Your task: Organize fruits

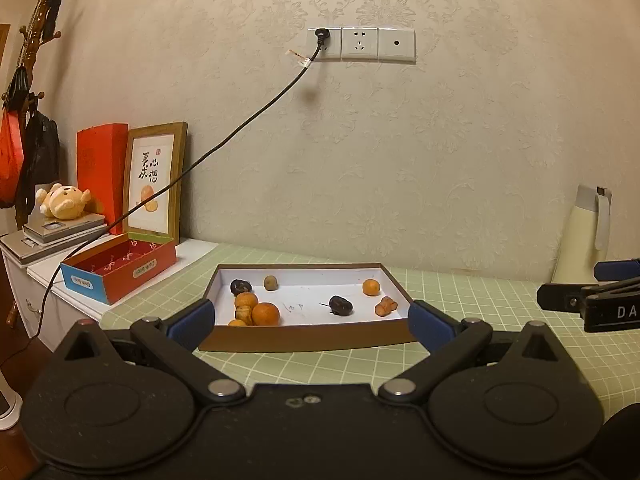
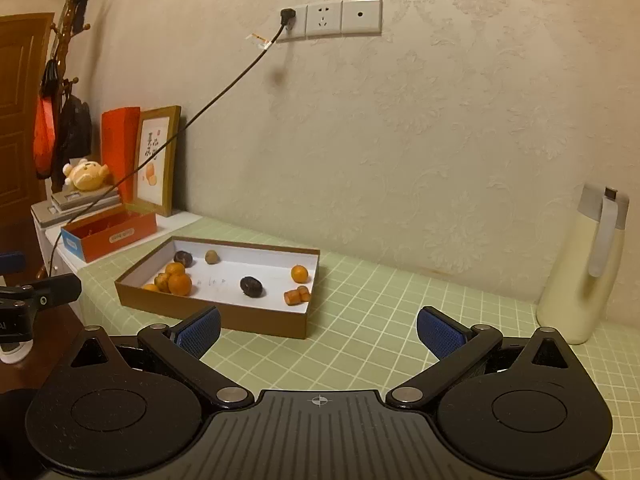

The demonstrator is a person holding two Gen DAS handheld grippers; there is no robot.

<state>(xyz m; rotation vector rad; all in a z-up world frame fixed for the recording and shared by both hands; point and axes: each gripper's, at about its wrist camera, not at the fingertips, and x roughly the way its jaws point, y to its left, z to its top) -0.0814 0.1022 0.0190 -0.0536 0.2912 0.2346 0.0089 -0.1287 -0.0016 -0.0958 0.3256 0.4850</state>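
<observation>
A shallow brown box [image 1: 304, 340] with a white floor lies on the green grid mat and holds several small fruits: oranges [image 1: 265, 313] clustered at its left, a lone orange [image 1: 371, 287], two dark fruits [image 1: 340, 305], a tan one [image 1: 271, 282] and an orange-brown piece [image 1: 385, 306]. The box also shows in the right wrist view [image 2: 240, 326]. My left gripper [image 1: 312, 322] is open and empty just in front of the box. My right gripper [image 2: 318, 330] is open and empty over the mat, right of the box, and shows in the left wrist view [image 1: 592, 300].
An open red and blue box [image 1: 120, 270] sits on a white cabinet at the left, behind it a framed picture [image 1: 154, 180], a red bag and a plush toy. A cream bottle [image 2: 580, 272] stands at the right. A black cable [image 1: 240, 128] hangs from the wall socket.
</observation>
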